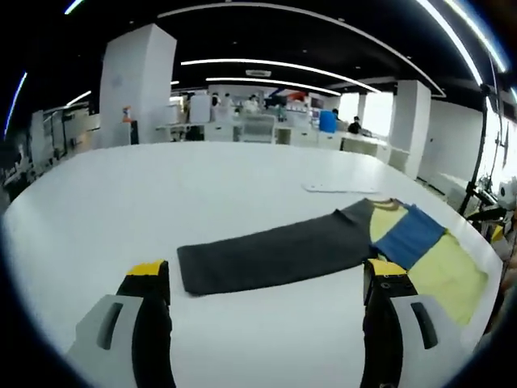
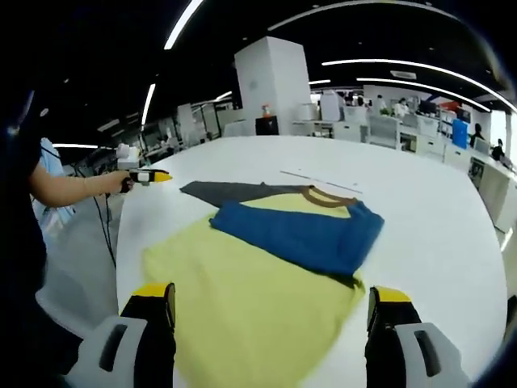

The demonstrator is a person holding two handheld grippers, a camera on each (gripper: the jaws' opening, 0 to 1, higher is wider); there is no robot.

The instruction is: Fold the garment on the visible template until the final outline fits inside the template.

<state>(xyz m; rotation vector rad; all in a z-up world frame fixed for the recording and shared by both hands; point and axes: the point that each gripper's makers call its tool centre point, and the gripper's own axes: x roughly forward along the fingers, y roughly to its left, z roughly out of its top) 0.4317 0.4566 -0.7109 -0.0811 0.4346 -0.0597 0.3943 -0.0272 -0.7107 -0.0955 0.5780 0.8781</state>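
Mid-fold, between grasps. Left gripper (image 1: 266, 303) has its jaws spread wide with nothing between them; right gripper (image 2: 271, 311) the same, released and empty.

The garment (image 2: 242, 291) lies flat on the white table (image 2: 436, 226): yellow body, brown collar (image 2: 327, 196), blue sleeve (image 2: 299, 234) already folded across the chest, grey sleeve (image 1: 275, 255) lying straight out to the side. In the left gripper view the grey sleeve sits just ahead of the jaws, its cuff end closer to the left jaw. In the right gripper view the yellow hem lies between and just ahead of the jaws.

My read: next is the grey sleeve. Left gripper drops to the cuff, pinches one layer, carries it over the body. After that, likely fold the hem up toward the collar.

View differences: the right gripper view gives the full body and collar, plus the left gripper held in the person's hand (image 2: 121, 182) beyond the garment, ahead-left. The left gripper view gives the sleeve's full length and a thin flat outline (image 1: 339, 187) on the table beyond it. Possibly the template, I can't tell.
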